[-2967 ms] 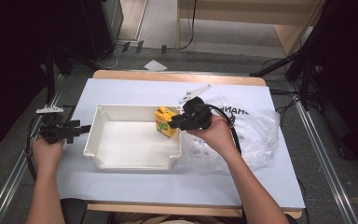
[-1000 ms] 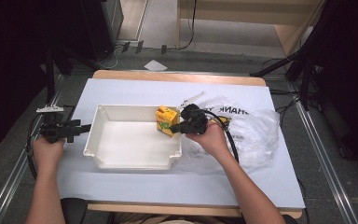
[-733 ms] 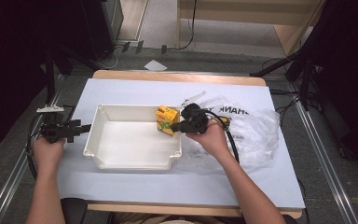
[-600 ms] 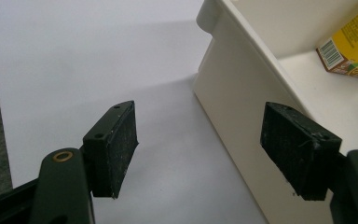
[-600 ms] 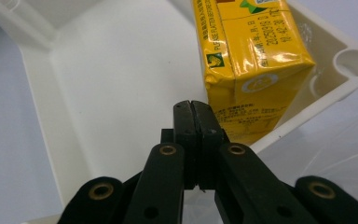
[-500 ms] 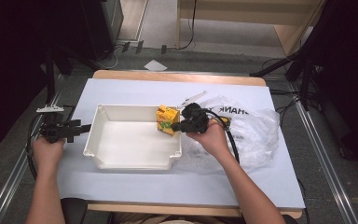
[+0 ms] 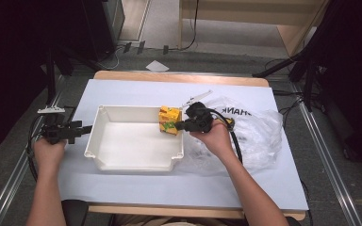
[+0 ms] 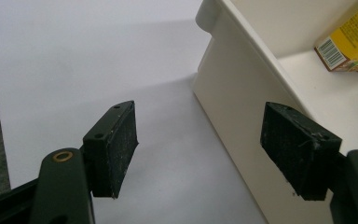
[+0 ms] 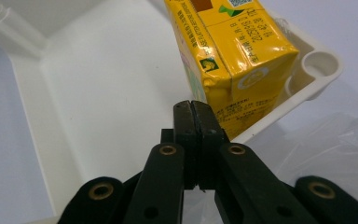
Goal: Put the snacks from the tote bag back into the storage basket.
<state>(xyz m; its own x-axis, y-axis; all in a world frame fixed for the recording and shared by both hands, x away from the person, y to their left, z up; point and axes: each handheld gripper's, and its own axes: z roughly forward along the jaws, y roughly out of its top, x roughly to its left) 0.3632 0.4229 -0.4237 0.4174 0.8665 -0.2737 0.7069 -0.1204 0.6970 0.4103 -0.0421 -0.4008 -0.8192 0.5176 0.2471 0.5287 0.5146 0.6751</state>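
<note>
Here, seen from above, a person sits at a bench covered in white paper, a gripper in each hand. A shallow white tray lies in the middle. A yellow juice carton stands in the tray's far right corner, close against the wall.

The right gripper reaches over the tray's right rim, just beside the carton. In the right gripper view its jaws are pressed shut on each other with nothing between them, the closed tip next to the carton's lower edge; whether it touches cannot be told. With shut jaws, it looks placed to nudge the carton rather than lift it.

The left gripper rests at the tray's left wall, jaws wide open, one on either side of the tray's wall, likely to steady it.

A crumpled clear plastic bag lies right of the tray, under the right forearm.
</note>
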